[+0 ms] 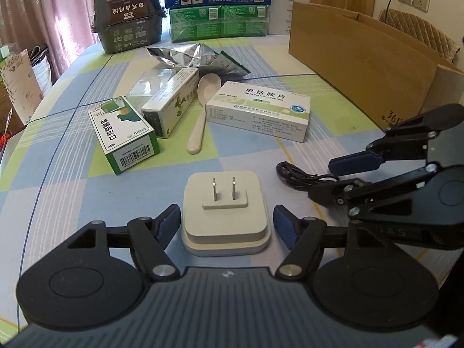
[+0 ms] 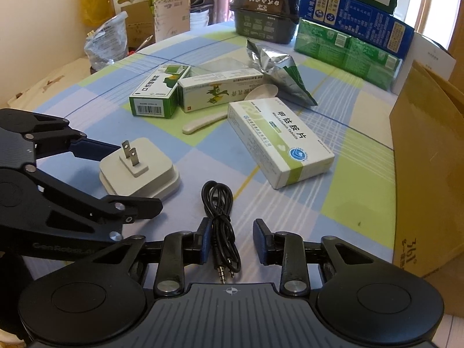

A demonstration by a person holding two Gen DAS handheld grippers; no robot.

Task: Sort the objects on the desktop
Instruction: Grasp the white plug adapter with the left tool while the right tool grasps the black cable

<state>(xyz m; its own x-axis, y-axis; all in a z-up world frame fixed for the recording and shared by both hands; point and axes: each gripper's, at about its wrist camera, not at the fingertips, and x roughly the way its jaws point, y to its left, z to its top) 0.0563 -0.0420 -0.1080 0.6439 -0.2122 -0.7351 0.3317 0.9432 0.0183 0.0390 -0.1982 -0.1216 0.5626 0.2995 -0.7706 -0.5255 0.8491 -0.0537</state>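
We hold the left gripper (image 1: 225,223) low and level over the table (image 1: 72,191), its jaws spread wide. The white plug adapter (image 1: 224,217) sits between its fingers (image 1: 166,223), which flank it on both sides; we cannot tell whether the pads touch it. The adapter lies flat with both metal prongs pointing straight up.

We hold the right gripper (image 2: 230,240) just beside the left one, also low and level, jaws apart and nothing clamped. The coiled black cable (image 2: 220,217) lies between its fingers (image 2: 204,239), long axis running straight ahead, with the audio plugs at the near end toward the tool body.

Ahead of both tools, a white pill box (image 1: 258,113) lies flat. To its left a cream spoon (image 1: 201,110) lies with its handle toward us. Further left are a white-green tube box (image 1: 169,103) and a green box (image 1: 124,133). To the right stands an open cardboard box (image 1: 362,58).
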